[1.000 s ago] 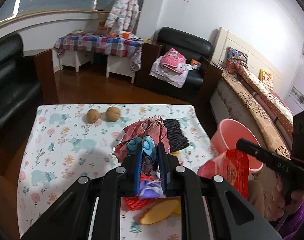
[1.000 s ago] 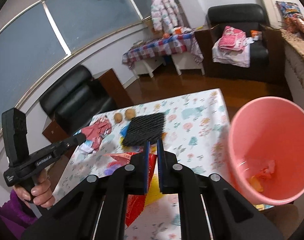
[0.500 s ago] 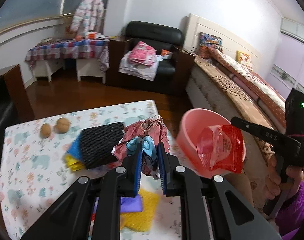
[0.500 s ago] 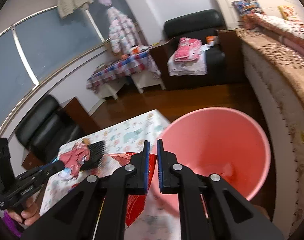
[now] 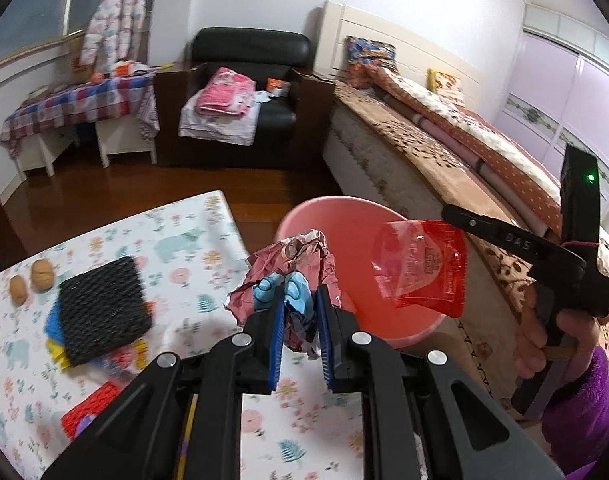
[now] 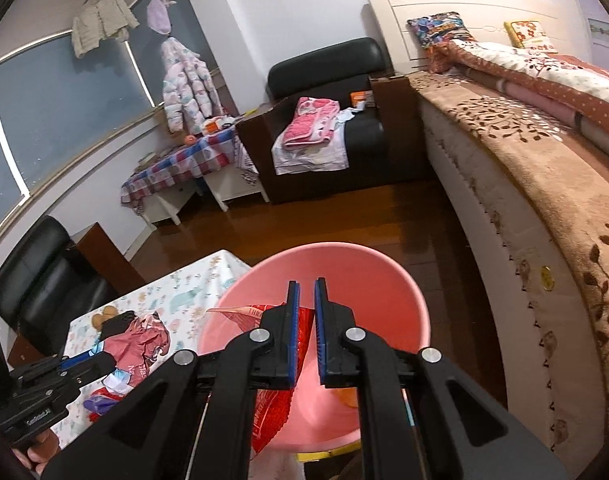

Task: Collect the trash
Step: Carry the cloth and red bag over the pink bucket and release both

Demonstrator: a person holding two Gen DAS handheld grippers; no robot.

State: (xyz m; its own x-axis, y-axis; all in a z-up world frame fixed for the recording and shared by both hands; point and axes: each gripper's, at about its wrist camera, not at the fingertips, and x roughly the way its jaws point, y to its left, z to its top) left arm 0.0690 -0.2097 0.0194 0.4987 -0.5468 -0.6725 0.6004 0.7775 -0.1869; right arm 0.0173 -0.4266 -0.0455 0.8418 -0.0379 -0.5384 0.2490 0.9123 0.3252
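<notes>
Holding trash in both tools, I have each one over or beside the pink bucket (image 5: 340, 216). My left gripper (image 5: 300, 316) is nearly closed, its blue pads clamped on a crumpled dark-red wrapper (image 5: 300, 256) with a bit of light-blue packaging (image 5: 294, 294) bunched in with it. That bundle hangs at the near rim of the bucket, just past the edge of the table (image 5: 176, 240) with its animal-print cloth.

My right gripper (image 6: 306, 312) is almost fully closed and pinches a flat red plastic packet (image 6: 280, 396). From the left camera the packet (image 5: 420, 264) hangs from the right tool's tip in front of the bucket's mouth. From the right camera it droops down the left pad, over the bucket's inside (image 6: 368, 292); something orange lies at the bottom, too hidden to make out.

On the table lie a black mesh pad (image 5: 100, 312) atop blue and yellow pieces, two brown walnut-like balls (image 5: 30, 280) beside it, and a red mesh piece (image 5: 92, 404) near my left tool. The bucket stands between the table and the bed (image 6: 544, 184).
</notes>
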